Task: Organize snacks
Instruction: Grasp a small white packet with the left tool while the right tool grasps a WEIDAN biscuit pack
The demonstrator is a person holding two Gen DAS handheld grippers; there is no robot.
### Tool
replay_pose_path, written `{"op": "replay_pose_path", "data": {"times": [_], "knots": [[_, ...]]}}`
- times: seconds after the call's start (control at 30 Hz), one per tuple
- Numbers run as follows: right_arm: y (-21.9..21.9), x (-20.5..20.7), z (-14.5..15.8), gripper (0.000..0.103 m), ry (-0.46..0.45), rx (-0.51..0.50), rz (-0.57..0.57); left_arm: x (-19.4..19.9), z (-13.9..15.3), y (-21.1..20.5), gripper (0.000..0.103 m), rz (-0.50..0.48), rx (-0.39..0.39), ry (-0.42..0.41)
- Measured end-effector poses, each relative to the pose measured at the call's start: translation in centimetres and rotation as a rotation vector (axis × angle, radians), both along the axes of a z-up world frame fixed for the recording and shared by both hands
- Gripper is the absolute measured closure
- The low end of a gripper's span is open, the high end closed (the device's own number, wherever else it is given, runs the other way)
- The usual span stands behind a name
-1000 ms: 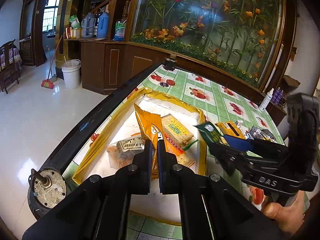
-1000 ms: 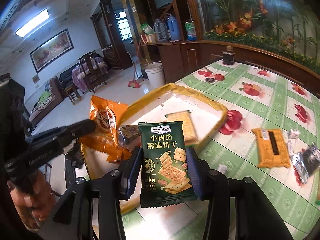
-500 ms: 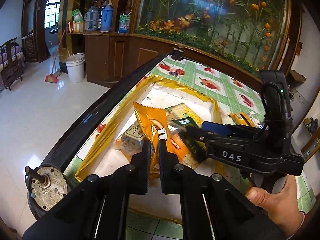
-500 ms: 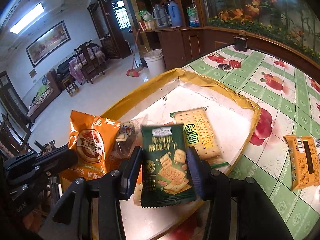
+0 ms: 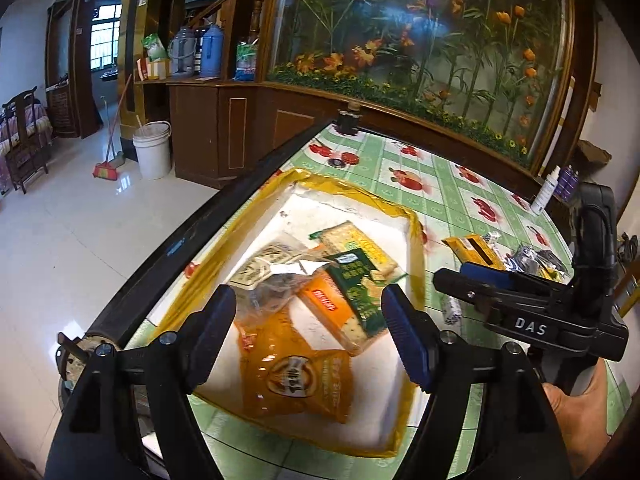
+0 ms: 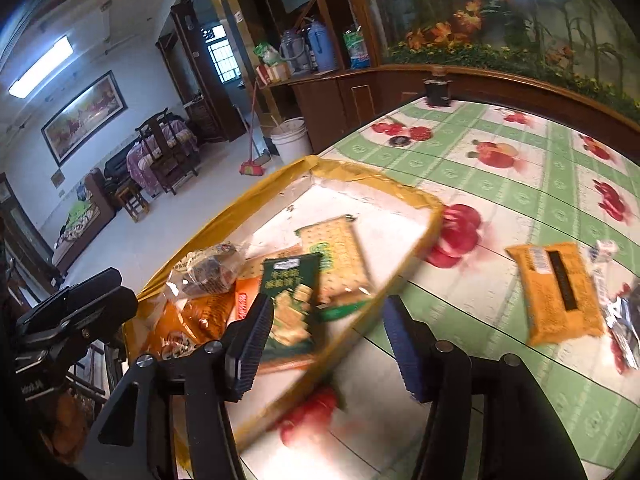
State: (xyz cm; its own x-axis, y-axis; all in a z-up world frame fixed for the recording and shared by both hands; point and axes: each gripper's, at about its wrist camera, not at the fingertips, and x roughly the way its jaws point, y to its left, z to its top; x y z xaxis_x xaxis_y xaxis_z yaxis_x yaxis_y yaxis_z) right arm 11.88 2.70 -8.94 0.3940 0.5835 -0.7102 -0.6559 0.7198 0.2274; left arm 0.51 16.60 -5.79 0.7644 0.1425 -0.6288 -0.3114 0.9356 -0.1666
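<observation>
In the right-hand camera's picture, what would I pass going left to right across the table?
Orange chip bag → green cracker packet → yellow tray rim → orange wrapped snack → silvery wrappers at the right edge.

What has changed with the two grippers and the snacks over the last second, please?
Both grippers let go: the left gripper dropped the orange bag into the tray, and the right gripper dropped the green cracker pack there. Both jaws now stand open. The orange packet on the table stayed put.
</observation>
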Motion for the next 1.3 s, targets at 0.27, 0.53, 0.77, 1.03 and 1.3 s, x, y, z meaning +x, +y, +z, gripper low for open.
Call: {"op": "replay_pose_path", "data": {"times": [0.27, 0.53, 0.77, 1.03, 1.3], "knots": [[-8.6, 0.1, -0.1, 0.041, 0.015, 0.011, -0.143, 1.8, 0.8, -4.7, 0.028, -0.109, 0.000, 0.008], [-16.7, 0.3, -0.4, 0.041, 0.023, 0.009, -0.280, 4.9, 1.3, -10.8, 0.028, -0.234, 0.002, 0.023], [-21.8, 0.8, -0.2, 0.039, 0.017, 0.009, -0.368, 6.8, 0.2, -13.5, 0.028, -0.263, 0.029, 0.069], [-25.9, 1.9, -0.8, 0.037, 0.006, -0.032, -0.454, 9.9, -3.5, -15.3, 0.028, -0.250, 0.125, 0.198], [-30.3, 5.7, -1.4, 0.036, 0.032, -0.070, -0.536, 11.6, -5.8, -15.3, 0.028, -0.248, 0.129, 0.264]]}}
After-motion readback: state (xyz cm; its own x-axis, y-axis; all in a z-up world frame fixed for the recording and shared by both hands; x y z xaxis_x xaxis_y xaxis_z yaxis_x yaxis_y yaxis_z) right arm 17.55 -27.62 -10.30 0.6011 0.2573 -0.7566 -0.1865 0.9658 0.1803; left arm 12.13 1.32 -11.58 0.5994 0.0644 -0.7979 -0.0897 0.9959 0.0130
